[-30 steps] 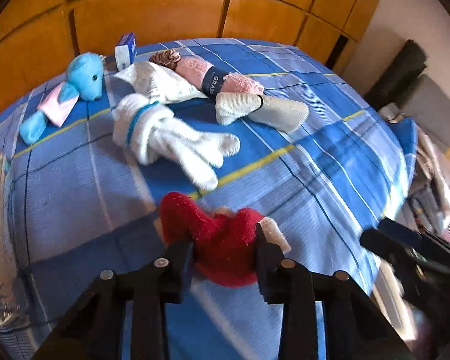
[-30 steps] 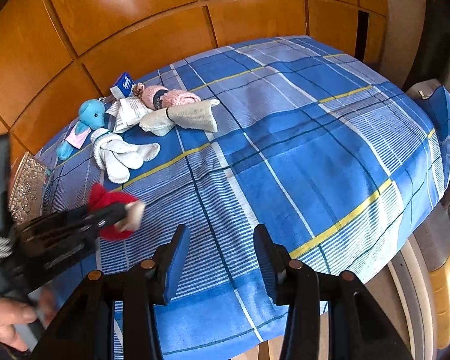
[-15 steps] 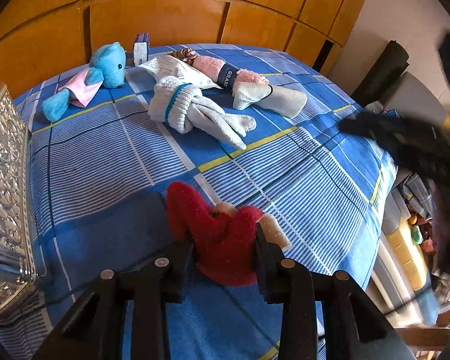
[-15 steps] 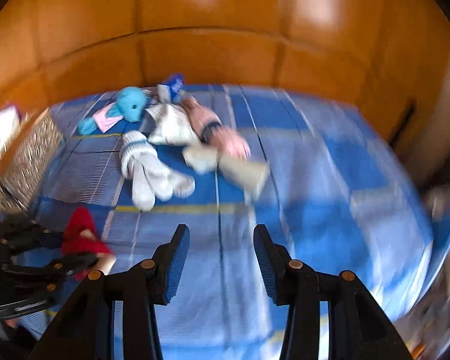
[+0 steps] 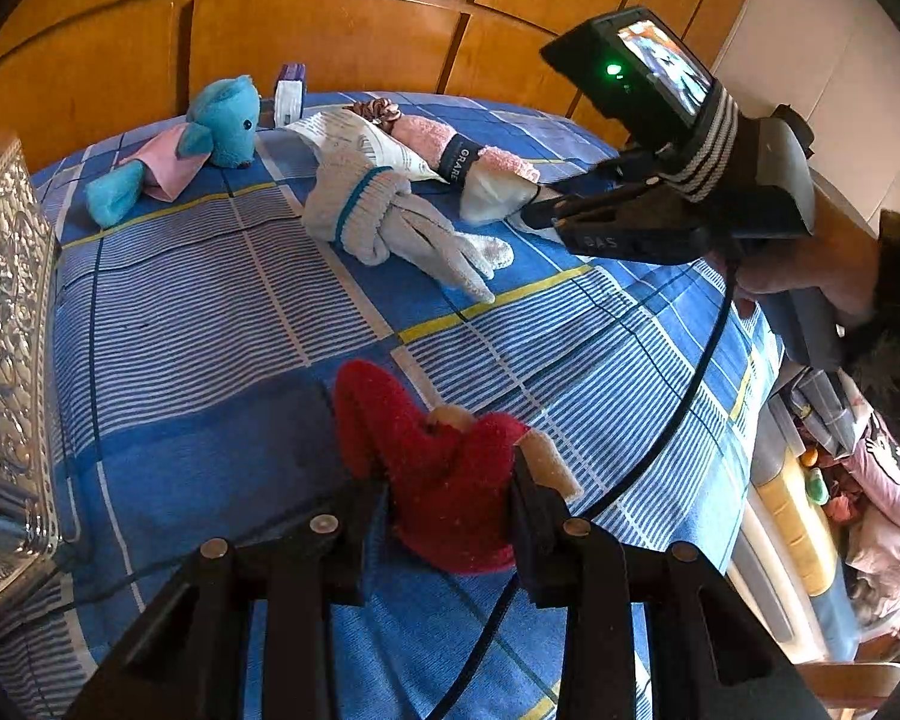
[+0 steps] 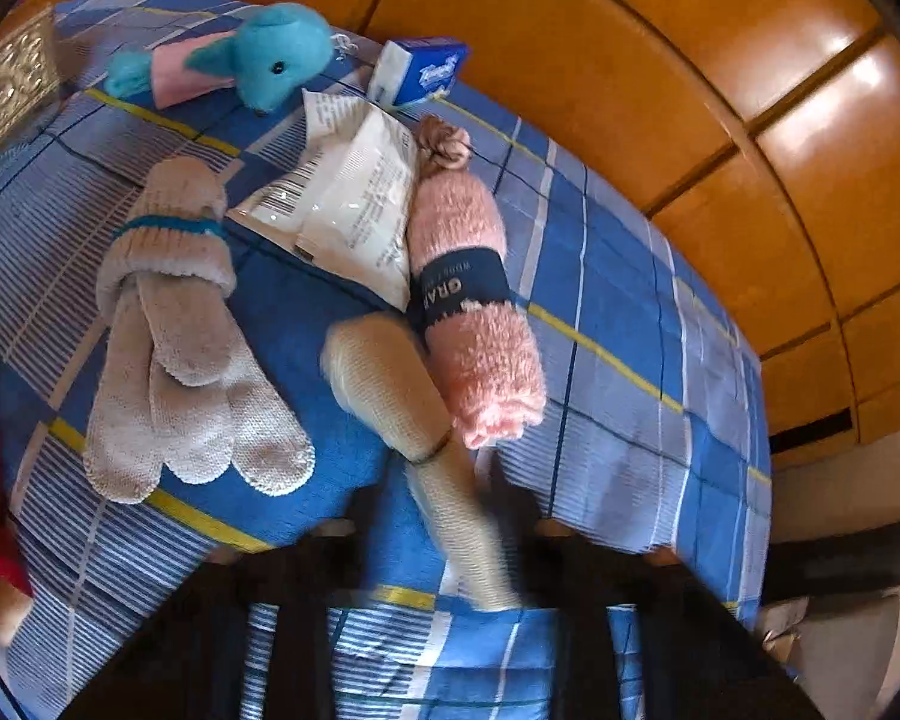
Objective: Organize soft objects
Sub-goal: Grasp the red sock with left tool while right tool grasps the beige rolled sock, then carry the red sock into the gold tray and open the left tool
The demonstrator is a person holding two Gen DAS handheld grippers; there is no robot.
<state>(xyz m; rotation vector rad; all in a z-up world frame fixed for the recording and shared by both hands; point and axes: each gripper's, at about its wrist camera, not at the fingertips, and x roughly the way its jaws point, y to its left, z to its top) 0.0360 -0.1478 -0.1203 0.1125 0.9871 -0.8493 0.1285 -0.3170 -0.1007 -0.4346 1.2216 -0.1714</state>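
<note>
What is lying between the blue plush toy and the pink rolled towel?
In the right wrist view, a white plastic packet lies between the blue plush toy and the pink rolled towel, touching the towel's side.

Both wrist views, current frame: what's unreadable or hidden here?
- Right gripper fingers: right wrist view, motion-blurred dark; grip on the beige banded sock unclear.
- Red plush toy: left wrist view, sides hidden by the left gripper fingers.
- Embossed silver box: cut off by left edge.
- Navy band's lettering on pink fuzzy roll: partly wrapped out of sight.
</note>
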